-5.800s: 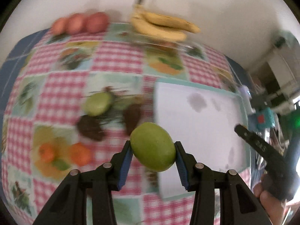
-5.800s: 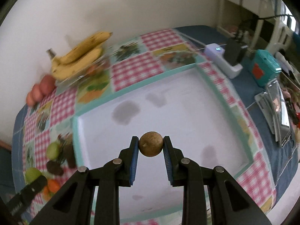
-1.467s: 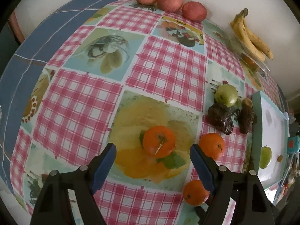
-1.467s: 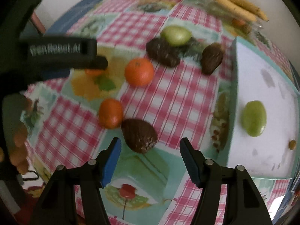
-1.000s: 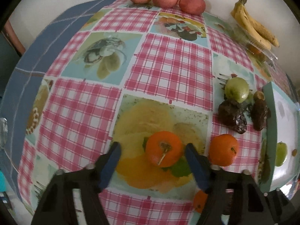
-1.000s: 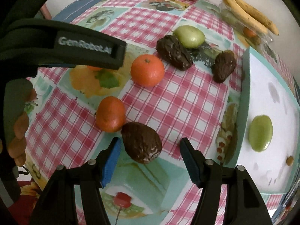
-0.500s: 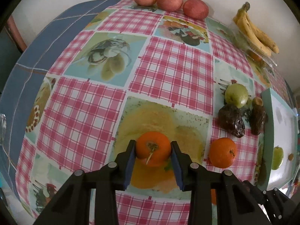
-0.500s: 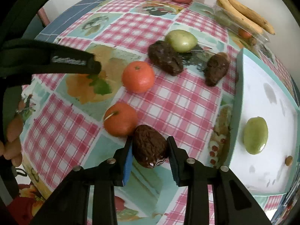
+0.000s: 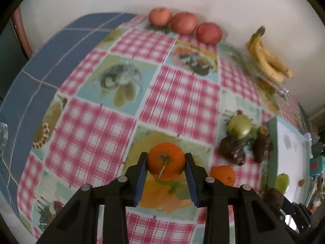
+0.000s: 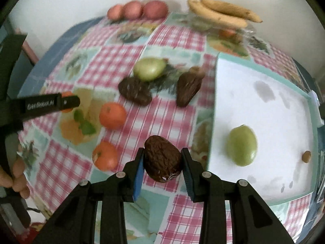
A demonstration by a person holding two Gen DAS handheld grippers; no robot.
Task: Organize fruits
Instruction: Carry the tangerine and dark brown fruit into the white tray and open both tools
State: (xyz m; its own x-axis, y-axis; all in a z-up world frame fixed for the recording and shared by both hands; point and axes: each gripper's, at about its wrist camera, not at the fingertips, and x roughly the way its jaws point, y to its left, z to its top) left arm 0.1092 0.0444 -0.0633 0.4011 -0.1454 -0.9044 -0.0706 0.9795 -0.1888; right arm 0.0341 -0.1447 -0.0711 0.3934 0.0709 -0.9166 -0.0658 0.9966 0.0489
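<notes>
The left tool (image 9: 165, 169) grips an orange (image 9: 166, 163); the right tool (image 10: 162, 167) pinches a wrinkled dark fruit (image 10: 162, 158). Either round fruit could slip and roll off the surface (image 9: 178, 99) before reaching the tray (image 10: 264, 109) at three o'clock.

The white tray (image 10: 284, 105) lies mostly bare (one green fruit (image 10: 241, 145), a small nut (image 10: 306, 156)); loose oranges (image 10: 112, 115) crowd its left.

One brand name is showing: white letters reading "GenRobot.AI" are running along the black finger of the left hand-held gripper (image 10: 48, 104), seen in the right wrist view, hanging over the desk's left edge. No other readable text is appearing anywhere.
</notes>
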